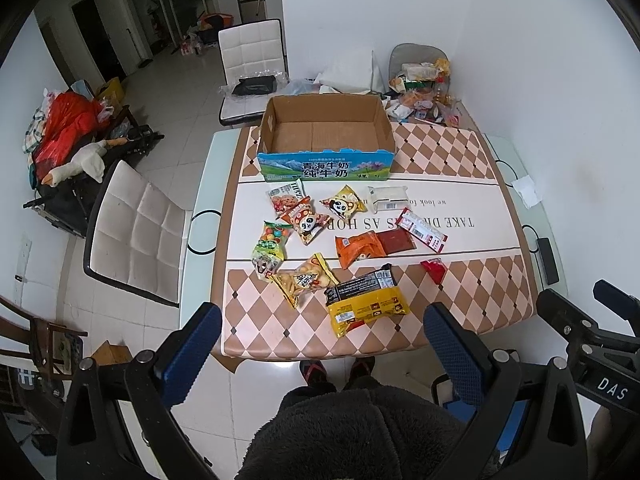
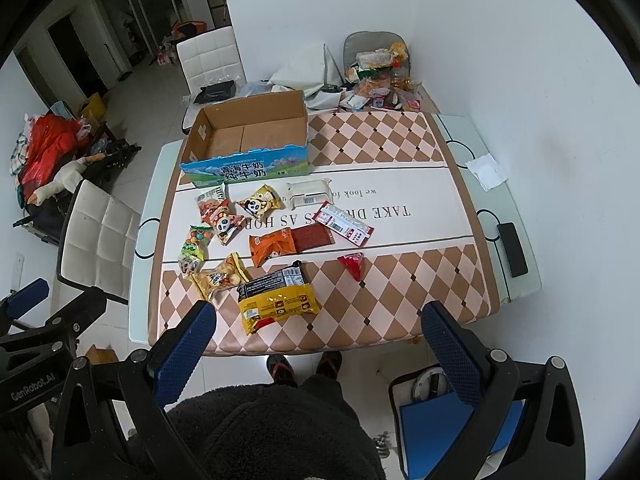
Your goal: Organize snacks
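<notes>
Several snack packets lie on the table in front of an empty cardboard box (image 1: 326,136), which also shows in the right wrist view (image 2: 248,140). Nearest me is a yellow and black packet (image 1: 366,304) (image 2: 278,300). Beyond it lie an orange packet (image 1: 360,249) (image 2: 272,246), a small red packet (image 1: 434,270) (image 2: 352,264), two panda packets (image 1: 344,204) (image 2: 258,204), and a white packet (image 1: 388,198) (image 2: 308,192). My left gripper (image 1: 326,336) and right gripper (image 2: 320,332) are both open, empty, and held above the table's near edge.
The table (image 1: 460,160) has a checked cloth. White chairs stand at the left (image 1: 136,232) and the far side (image 1: 252,52). A pile of packets (image 1: 424,84) sits at the far right corner. A black block (image 2: 512,248) and a tissue (image 2: 486,170) lie on the right edge.
</notes>
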Demonstrator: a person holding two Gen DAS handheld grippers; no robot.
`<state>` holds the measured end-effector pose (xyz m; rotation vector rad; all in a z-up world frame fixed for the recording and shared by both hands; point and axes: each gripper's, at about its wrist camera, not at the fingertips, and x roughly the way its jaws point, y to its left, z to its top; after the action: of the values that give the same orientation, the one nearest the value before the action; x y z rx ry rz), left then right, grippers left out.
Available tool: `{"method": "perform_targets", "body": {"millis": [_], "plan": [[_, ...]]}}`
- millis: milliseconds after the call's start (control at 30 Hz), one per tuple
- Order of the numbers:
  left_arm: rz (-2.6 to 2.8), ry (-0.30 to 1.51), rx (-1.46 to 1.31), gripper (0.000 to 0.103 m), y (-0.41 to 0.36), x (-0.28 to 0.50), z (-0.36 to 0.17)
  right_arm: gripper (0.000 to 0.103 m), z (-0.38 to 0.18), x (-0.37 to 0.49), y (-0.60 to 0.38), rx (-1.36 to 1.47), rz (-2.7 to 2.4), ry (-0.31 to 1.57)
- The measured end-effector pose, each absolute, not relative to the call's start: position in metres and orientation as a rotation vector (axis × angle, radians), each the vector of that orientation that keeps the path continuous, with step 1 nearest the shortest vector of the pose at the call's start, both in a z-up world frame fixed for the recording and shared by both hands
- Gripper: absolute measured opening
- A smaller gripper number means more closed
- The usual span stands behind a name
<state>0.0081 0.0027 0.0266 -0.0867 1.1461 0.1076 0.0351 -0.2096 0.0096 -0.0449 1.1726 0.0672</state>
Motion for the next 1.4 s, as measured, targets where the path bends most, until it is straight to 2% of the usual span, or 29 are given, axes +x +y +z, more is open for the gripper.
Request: {"method": "perform_targets", "body": {"millis": [1400], "plan": [[0.109, 1.160, -0.086, 0.103, 0.003, 0.016, 0.019, 0.103, 0.004, 0.049, -0.206, -0.037, 0.085, 1.199]]}}
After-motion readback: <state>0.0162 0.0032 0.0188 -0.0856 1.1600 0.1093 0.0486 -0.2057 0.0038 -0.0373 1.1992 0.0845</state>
